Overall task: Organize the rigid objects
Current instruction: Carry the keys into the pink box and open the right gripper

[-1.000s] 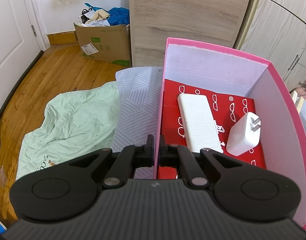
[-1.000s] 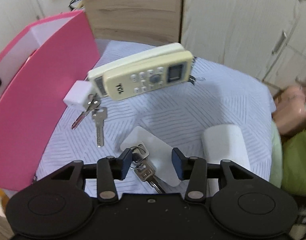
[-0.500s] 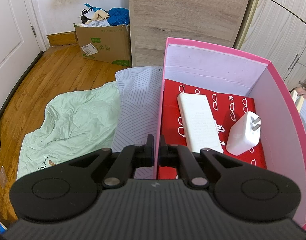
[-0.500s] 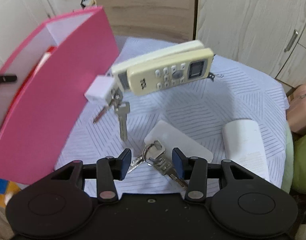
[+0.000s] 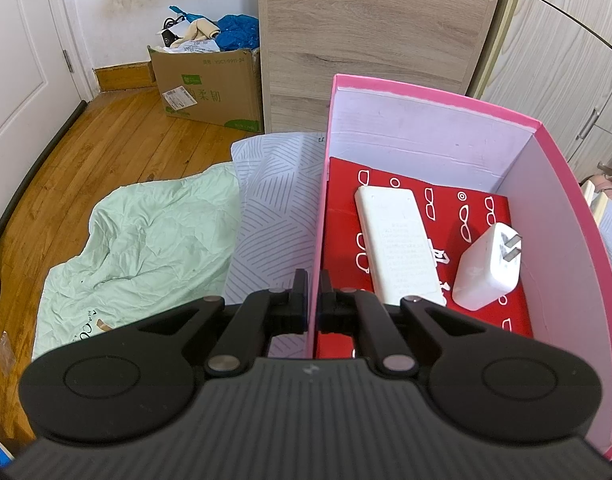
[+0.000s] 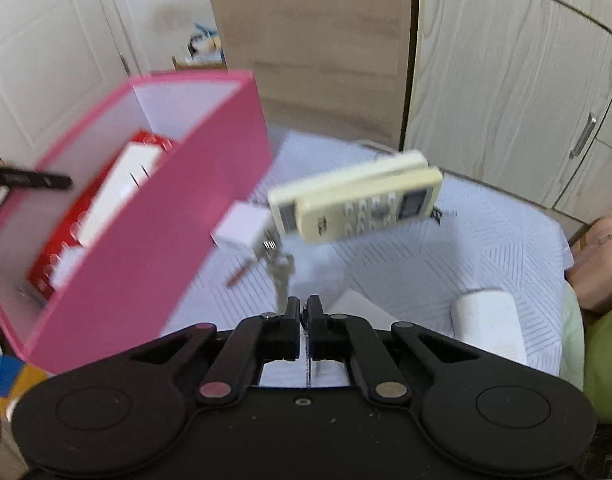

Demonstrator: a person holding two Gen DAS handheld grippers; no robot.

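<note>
My left gripper (image 5: pixel 313 280) is shut on the left wall of the pink box (image 5: pixel 321 216). Inside the box lie a white power bank (image 5: pixel 397 240) and a white charger (image 5: pixel 487 266) on a red lining. The box also shows in the right wrist view (image 6: pixel 154 240). My right gripper (image 6: pixel 304 309) is shut on a key bunch (image 6: pixel 304 322), mostly hidden between the fingers, with its white card (image 6: pixel 357 306) just beyond. Further off lie two stacked cream remotes (image 6: pixel 361 200), a white cube with keys (image 6: pixel 246 232) and a white case (image 6: pixel 487 326).
The things rest on a white striped cloth (image 6: pixel 445 256) over a green blanket (image 5: pixel 138 248). A wooden board (image 5: pixel 369 36) and wardrobe doors (image 6: pixel 505 80) stand behind. A cardboard box (image 5: pixel 206 84) sits on the wooden floor at the far left.
My right gripper has closed on the key bunch and lifted, swinging the view toward the pink box. The left gripper has kept its hold on the box wall.
</note>
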